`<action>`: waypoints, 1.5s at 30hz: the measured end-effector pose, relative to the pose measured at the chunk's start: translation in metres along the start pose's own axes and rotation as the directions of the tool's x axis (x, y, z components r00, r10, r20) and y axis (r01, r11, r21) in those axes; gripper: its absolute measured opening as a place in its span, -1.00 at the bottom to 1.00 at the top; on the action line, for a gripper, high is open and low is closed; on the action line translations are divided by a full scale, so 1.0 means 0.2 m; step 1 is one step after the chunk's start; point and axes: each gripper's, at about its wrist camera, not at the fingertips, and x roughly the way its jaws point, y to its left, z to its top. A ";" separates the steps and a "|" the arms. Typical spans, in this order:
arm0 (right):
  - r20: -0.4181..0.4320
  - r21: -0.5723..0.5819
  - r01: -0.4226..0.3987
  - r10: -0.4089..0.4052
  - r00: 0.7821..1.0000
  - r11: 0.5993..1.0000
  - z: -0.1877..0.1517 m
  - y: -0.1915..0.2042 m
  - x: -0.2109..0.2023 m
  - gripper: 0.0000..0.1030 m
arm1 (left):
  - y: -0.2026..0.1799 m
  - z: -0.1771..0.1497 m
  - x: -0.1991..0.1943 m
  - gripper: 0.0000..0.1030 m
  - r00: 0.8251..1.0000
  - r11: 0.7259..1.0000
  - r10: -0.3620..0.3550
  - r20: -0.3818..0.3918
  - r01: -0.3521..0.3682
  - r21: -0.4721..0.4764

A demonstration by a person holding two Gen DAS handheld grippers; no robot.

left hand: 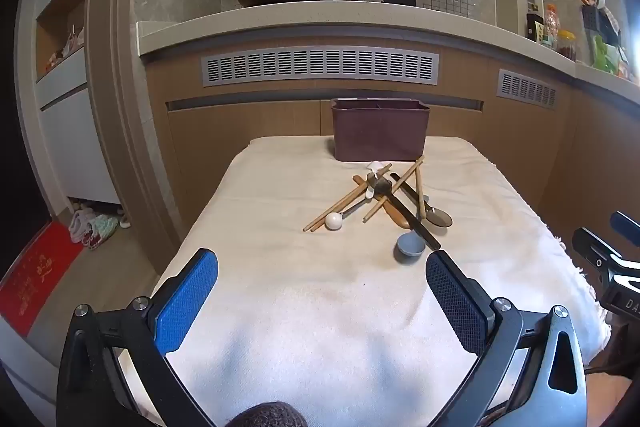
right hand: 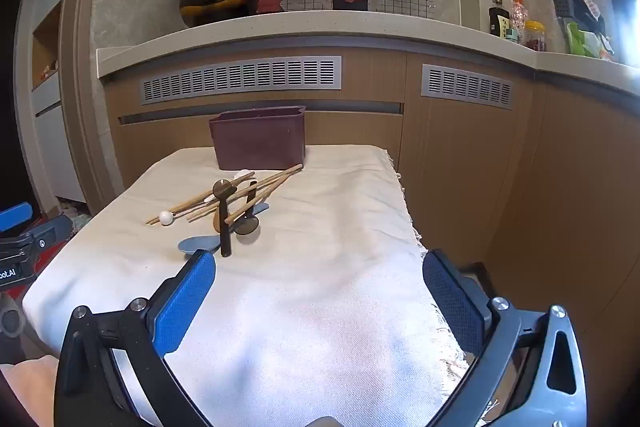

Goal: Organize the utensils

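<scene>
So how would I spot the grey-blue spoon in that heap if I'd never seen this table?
Start at the brown utensil holder at the far end of the cloth-covered table; the tangle of chopsticks and spoons lies just in front of it. The grey-blue spoon sits at the pile's near edge, closest to the left gripper. It alone has a matte grey-blue bowl; its neighbours are wooden, white or dark.

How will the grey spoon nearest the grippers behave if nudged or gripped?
The grey spoon looks like rigid plastic, so probably stiff and light. Its handle runs under the crossed chopsticks, so pulling it may shift the pile. On the soft cloth it should slide little; its rounded bowl might rock.
</scene>
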 end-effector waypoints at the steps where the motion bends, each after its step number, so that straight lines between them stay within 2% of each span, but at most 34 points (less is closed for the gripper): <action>1: 0.006 0.002 -0.002 0.002 1.000 1.000 0.00 0.00 0.00 1.00 | 0.00 0.00 0.00 1.00 1.000 1.000 0.002 0.015 -0.003 0.006; 45: -0.007 0.004 -0.004 0.004 1.000 1.000 0.01 0.01 0.03 1.00 | -0.02 -0.03 0.04 1.00 1.000 1.000 0.002 -0.012 -0.001 0.010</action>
